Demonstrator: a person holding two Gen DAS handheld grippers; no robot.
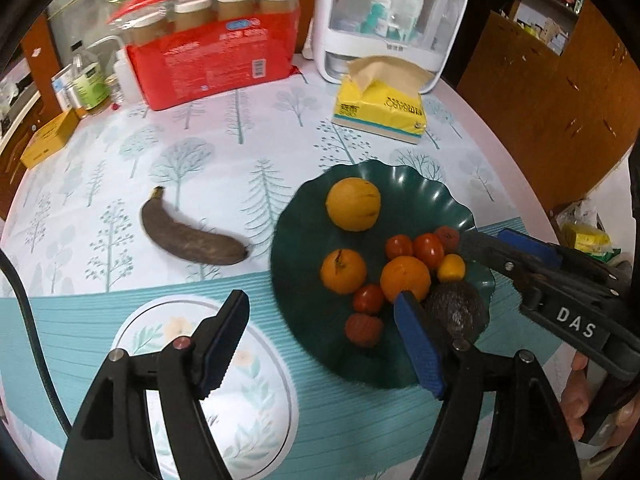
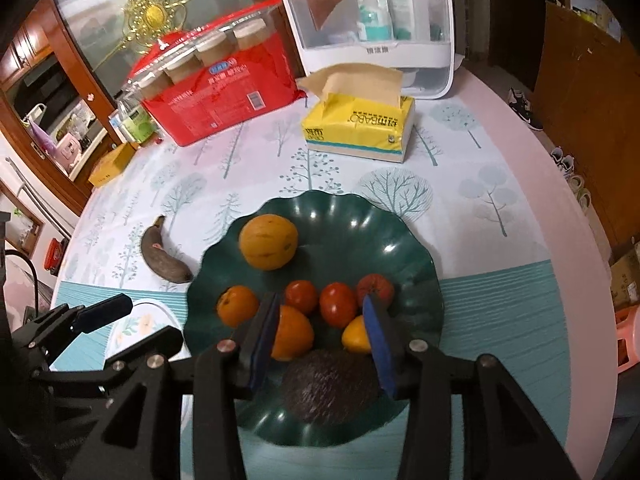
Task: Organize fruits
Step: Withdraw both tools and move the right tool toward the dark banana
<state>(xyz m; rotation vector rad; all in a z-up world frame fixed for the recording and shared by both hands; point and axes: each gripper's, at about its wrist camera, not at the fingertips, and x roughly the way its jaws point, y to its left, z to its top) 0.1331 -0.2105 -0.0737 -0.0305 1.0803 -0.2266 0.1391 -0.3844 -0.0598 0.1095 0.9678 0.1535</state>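
- Around the green plate (image 2: pixel 400 240) on the counter (image 2: pixel 500 300): a yellow tissue pack (image 2: pixel 360 128) at 12 o'clock, a red package (image 2: pixel 224 96) at 11, a white organizer (image 2: pixel 372 24) behind.
- A blackened banana (image 1: pixel 192 236) lies on the cloth at 9 o'clock of the plate, apart from its rim.
- On the plate sit oranges, small tomatoes and a dark avocado (image 2: pixel 332 388) at 6 o'clock.
- The right tool (image 2: pixel 324 340) is spread, empty, over the avocado and an orange (image 2: pixel 294 334).
- The left tool (image 1: pixel 324 340) is spread, empty, above the plate's 7 o'clock edge.
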